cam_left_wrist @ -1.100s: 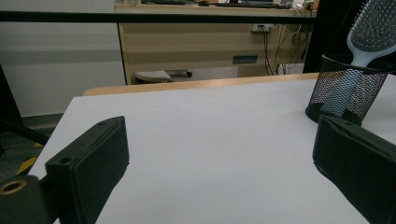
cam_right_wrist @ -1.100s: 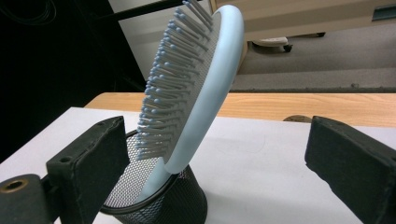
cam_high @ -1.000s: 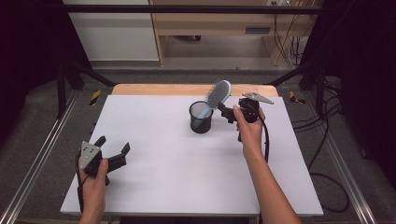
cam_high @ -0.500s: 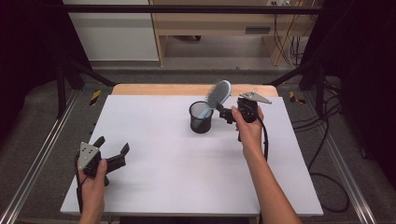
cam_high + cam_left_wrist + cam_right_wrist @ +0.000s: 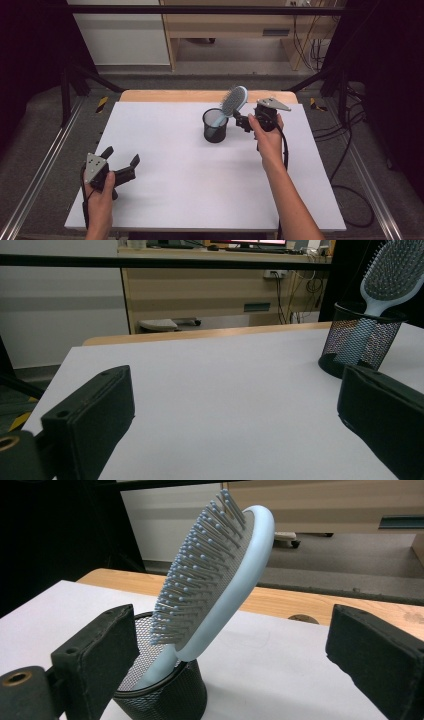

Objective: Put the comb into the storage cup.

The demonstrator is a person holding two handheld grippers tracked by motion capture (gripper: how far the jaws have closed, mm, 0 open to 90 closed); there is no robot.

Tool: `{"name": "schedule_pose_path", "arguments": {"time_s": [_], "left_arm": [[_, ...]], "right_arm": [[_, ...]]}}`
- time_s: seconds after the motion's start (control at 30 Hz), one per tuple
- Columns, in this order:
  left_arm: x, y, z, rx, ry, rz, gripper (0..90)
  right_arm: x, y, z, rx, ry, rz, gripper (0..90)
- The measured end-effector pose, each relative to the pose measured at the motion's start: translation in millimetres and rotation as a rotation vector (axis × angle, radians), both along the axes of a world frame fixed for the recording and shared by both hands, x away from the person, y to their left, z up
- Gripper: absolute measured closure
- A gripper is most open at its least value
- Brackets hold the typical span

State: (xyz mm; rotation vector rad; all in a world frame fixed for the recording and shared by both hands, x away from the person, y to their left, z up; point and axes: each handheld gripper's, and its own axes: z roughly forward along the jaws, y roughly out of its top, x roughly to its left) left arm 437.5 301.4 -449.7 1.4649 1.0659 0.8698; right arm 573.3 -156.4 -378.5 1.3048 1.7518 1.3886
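Hairbrush [image 5: 233,101] leaning toward one o'clock in mesh cup [image 5: 215,126]
Right gripper [image 5: 241,121], jaws released, sits just at its three o'clock; left gripper [image 5: 121,160], also spread, lies well apart at seven.

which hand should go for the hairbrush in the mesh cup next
Right. The right tongs stand open beside the hairbrush leaning out of the mesh cup. The left tongs, also open, sit at the table's near left corner.
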Motion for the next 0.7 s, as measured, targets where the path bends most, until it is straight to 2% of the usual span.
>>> {"name": "schedule_pose_path", "arguments": {"time_s": [0.1, 0.17, 0.33, 0.47, 0.7], "left_arm": [[-1.1, 0.4, 0.8, -0.007, -0.011, -0.006, 2.0], [-3.0, 0.7, 1.8, -0.013, -0.016, -0.005, 2.0], [-4.1, 1.9, 2.8, -0.017, -0.019, 0.003, 1.9], [-4.8, 3.2, 2.2, -0.019, -0.01, 0.046, 3.1], [-8.6, 5.0, 7.1, -0.027, -0.011, 0.025, 2.4]], "right_arm": [[-1.3, -0.3, 1.9, -0.012, 0.025, 0.013, 6.7], [-3.2, -1.0, 3.4, 0.003, 0.034, 0.014, 6.7], [-7.7, -2.6, 14.6, 0.003, 0.01, 0.019, 6.8], [-10.1, -2.8, 18.8, 0.003, -0.009, 0.025, 6.7], [-12.9, -1.0, 24.6, 0.009, -0.014, 0.037, 6.4]]}}
